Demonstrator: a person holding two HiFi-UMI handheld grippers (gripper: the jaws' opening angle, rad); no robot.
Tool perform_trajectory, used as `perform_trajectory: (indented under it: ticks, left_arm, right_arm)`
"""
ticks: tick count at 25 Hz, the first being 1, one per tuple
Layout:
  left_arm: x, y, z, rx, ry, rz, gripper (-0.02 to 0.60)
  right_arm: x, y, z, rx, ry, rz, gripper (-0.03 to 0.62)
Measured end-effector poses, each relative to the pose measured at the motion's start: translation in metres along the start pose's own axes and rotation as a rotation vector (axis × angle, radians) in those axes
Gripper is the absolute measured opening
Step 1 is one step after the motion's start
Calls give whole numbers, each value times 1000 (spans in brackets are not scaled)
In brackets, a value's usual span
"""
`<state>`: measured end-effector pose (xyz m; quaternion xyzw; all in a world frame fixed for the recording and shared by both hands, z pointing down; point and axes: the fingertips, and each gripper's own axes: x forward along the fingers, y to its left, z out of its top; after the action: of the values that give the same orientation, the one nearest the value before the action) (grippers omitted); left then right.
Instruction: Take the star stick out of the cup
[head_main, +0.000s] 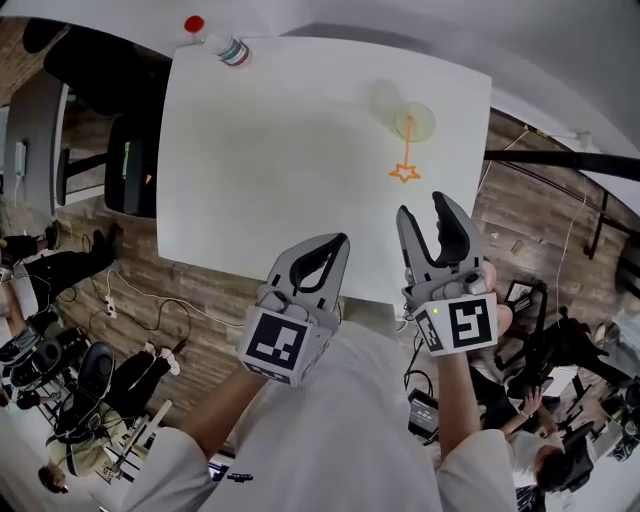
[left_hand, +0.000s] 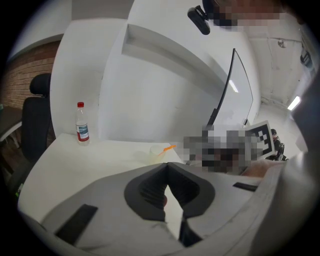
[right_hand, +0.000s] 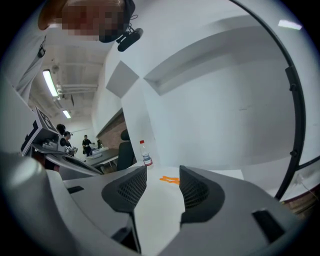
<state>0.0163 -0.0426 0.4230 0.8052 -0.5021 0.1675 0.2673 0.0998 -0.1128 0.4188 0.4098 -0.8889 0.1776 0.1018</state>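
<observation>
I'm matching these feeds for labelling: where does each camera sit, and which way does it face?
Head view: on the person's head, looking steeply down at the white table; the left gripper and right gripper show.
Left gripper view: on the left gripper, facing across the table to the bottle and cup; its jaws show, together.
Right gripper view: on the right gripper, facing low across the table at the star stick; its jaws show, apart and empty.
Shared: all three show bottle and star stick.
</observation>
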Motion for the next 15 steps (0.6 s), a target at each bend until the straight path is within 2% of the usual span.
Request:
perform_trajectory:
  ticks: [4,15]
  left_arm:
    - [3,22,-5,-6,12,5,3]
    - [14,37,-10,-63,92,31,3]
  right_arm:
    - [25,7,-10,5,22,13,202]
    - [58,-10,-22,15,54,26,211]
